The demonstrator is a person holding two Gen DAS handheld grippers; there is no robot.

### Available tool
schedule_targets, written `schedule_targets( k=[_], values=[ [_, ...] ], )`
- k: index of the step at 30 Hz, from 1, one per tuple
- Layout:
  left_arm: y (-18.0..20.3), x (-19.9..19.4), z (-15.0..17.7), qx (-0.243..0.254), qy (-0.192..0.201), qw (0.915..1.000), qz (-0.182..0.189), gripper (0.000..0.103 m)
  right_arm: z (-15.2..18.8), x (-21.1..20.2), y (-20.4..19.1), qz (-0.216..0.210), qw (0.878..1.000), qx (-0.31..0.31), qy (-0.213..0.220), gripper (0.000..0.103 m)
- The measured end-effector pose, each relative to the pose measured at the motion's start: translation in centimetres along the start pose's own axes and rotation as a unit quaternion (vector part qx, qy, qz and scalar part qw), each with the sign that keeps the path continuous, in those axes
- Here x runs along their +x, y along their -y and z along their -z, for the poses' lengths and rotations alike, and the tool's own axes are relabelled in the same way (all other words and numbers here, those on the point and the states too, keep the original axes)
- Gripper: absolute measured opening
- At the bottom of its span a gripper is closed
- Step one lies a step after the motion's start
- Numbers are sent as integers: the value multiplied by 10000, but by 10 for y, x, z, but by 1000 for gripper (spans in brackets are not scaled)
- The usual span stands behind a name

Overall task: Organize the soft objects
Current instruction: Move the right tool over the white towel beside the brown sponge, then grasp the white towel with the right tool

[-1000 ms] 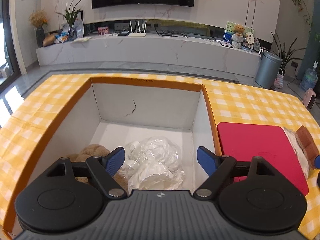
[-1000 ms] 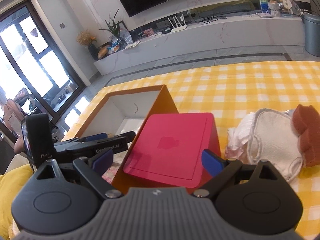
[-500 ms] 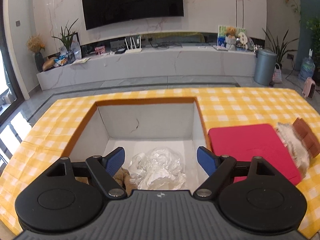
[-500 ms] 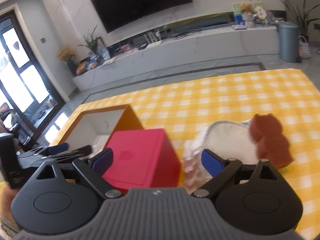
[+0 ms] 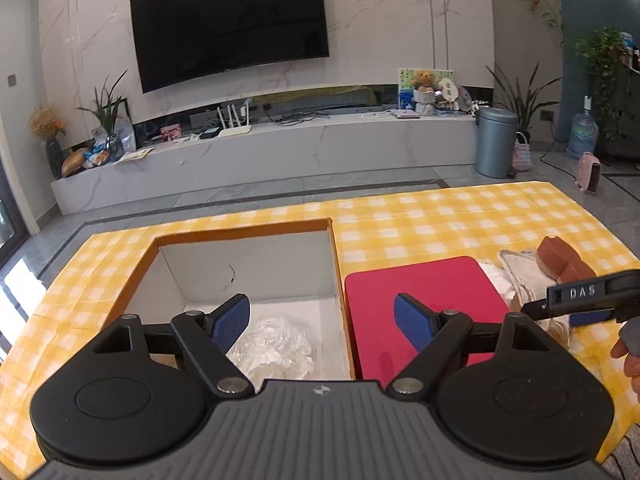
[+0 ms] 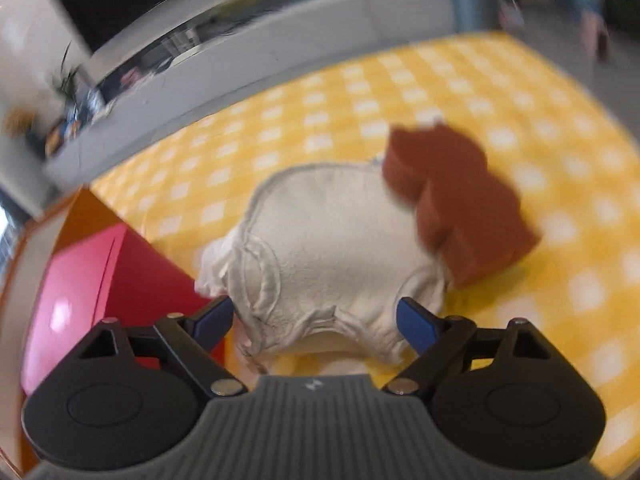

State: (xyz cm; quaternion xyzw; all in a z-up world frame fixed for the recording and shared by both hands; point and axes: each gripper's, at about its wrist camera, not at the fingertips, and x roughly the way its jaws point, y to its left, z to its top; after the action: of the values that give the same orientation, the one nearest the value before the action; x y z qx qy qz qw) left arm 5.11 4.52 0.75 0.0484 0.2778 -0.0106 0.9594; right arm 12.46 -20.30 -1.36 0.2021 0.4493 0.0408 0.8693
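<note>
Motion-blurred right wrist view; brown soft toy (image 6: 460, 204) indistinct, red lid (image 6: 80, 304) cut by the left edge.

Home living room: wall television (image 5: 230, 26), marble console (image 5: 280, 152).

A yellow-and-white checked tablecloth (image 5: 460, 220) covers the table. The open box (image 5: 240, 236) has an orange rim and plain white walls inside, with a clear, whitish plastic bag (image 5: 276, 344) at its bottom. The lid (image 5: 424, 292) beside it is bright red. An off-white cloth (image 6: 336, 248) with grey stitched edging sits beside a rust-brown sponge (image 6: 456, 200). Both grippers are black with blue pads (image 5: 232, 320).
</note>
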Motion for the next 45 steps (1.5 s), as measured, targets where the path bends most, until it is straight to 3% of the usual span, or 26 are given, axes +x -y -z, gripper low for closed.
schedule_targets(
  k=[2, 6, 10, 14, 17, 18, 21, 27, 30, 32, 34, 37, 45],
  values=[
    [0, 3, 0, -13, -57, 10000, -26, 96, -1, 3, 3, -46, 9999, 122, 24, 88],
    [-3, 1, 3, -91, -51, 9999, -76, 96, 1, 8, -6, 71, 9992, -397, 84, 87],
    [-7, 1, 3, -189, -80, 9998, -79, 96, -1, 17, -3, -149, 9992, -306, -232, 55],
    [-12, 1, 3, -326, -115, 9994, -34, 96, 2, 22, -2, -32, 9985, -489, -240, 41],
    [-13, 1, 3, -365, -153, 9992, 4, 96, 2, 20, -3, -74, 9981, -553, -260, 16],
    [-12, 1, 2, -360, -162, 9992, 3, 96, 3, 18, -5, -70, 9977, -628, -260, 0],
    [-11, 2, 1, -326, -173, 9993, 10, 96, 6, 4, -10, -311, 9961, -758, -317, 0],
    [-13, 0, 0, -434, -168, 9989, 92, 96, 31, -40, -19, -225, 9896, -1353, -430, 0],
    [-15, -2, 0, -456, -156, 9988, 118, 96, 40, -59, -18, -128, 9883, -1493, -283, 0],
    [-17, -2, 0, -494, -163, 9986, 98, 96, 39, -62, -17, -94, 9906, -1360, -109, 8],
    [-19, -3, 0, -542, -179, 9983, 107, 96, 34, -55, -21, 205, 9904, -1370, 23, 43],
    [-22, -5, -1, -601, -150, 9980, 134, 96, 34, -40, -37, 500, 9844, -1674, 222, 46],
    [-26, -6, -1, -673, -177, 9974, 180, 96, 45, 18, -63, 1263, 9661, -2241, 203, 61]
  ],
)
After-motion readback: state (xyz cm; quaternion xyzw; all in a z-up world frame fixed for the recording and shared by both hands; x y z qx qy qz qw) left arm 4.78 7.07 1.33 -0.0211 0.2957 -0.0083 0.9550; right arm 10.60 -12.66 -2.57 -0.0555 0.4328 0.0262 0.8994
